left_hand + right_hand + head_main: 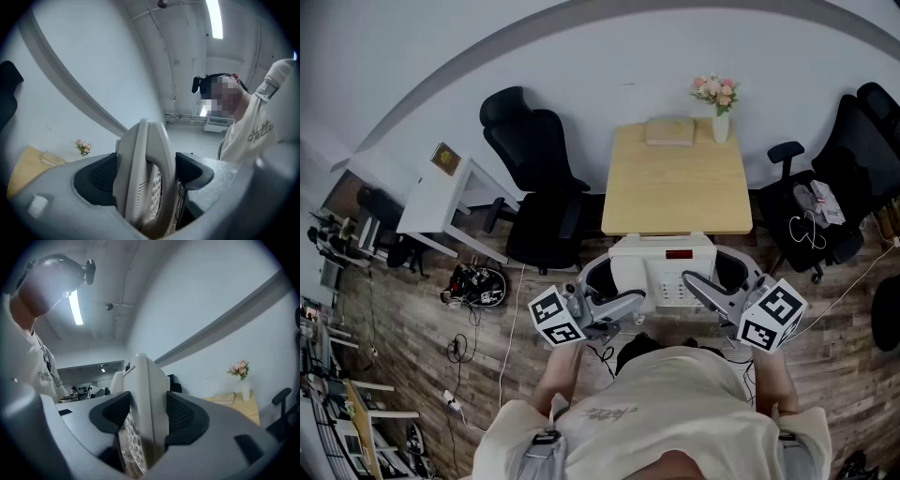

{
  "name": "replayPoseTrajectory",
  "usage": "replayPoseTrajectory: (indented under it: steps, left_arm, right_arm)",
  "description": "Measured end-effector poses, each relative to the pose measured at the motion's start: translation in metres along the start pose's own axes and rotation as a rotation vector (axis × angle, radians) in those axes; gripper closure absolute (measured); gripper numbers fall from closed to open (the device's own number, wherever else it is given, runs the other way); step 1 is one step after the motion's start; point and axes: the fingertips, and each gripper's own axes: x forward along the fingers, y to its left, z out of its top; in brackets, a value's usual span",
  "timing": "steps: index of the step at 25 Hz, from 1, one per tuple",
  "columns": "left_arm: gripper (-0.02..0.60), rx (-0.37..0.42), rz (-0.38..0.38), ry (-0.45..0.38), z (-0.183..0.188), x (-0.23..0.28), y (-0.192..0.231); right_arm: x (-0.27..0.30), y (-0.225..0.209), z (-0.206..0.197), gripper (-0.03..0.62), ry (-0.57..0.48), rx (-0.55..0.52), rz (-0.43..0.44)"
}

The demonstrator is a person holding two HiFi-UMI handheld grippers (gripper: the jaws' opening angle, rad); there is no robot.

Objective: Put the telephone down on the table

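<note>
Beyond the telephone (662, 269), a book (670, 131) and vase (720, 127) stand on the table (675, 192).

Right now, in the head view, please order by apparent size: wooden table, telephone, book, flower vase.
1. wooden table
2. telephone, though held nearer the camera
3. book and flower vase: about alike

Matt plastic telephone (664, 267) (wooden table (675, 187)).

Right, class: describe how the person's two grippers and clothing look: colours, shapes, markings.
The left gripper and right gripper are grey, curved plastic, with black textured pads inside. Each carries a white cube printed with black square markers. The person wears a cream short-sleeved T-shirt.
</note>
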Motion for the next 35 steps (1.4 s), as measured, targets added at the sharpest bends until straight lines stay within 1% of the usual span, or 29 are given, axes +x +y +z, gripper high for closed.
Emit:
replayPoseTrajectory:
  steps: [8, 12, 17, 22, 26, 30, 35]
  left_arm:
    - [0.192, 0.043, 0.014, 0.006, -0.003, 0.002, 0.002]
    - [0.192, 0.043, 0.044, -0.003, 0.003, 0.005, 0.017]
    - [0.192, 0.011, 0.093, -0.011, 0.006, 0.001, 0.047]
    - [0.192, 0.006, 0.097, -0.015, 0.014, -0.008, 0.086]
    - [0.190, 0.004, 0.082, -0.022, 0.026, -0.011, 0.118]
    - [0.190, 0.005, 0.062, -0.036, 0.046, -0.013, 0.150]
    - [0.190, -0.008, 0.023, -0.017, 0.067, -0.021, 0.195]
  right_arm:
    - [0.001, -0.004, -0.002, 0.355, -0.006, 0.000, 0.025]
    - [0.015, -0.018, 0.000, 0.355, 0.005, 0.022, 0.053]
    - [0.042, -0.036, -0.003, 0.355, 0.035, 0.053, 0.079]
    - [0.079, -0.054, -0.004, 0.355, 0.061, 0.051, 0.077]
    - [0.110, -0.067, 0.003, 0.355, 0.084, 0.035, 0.059]
    - [0.142, -0.081, 0.014, 0.355, 0.089, 0.027, 0.042]
    - [0.186, -0.097, 0.022, 0.355, 0.092, 0.030, 0.005]
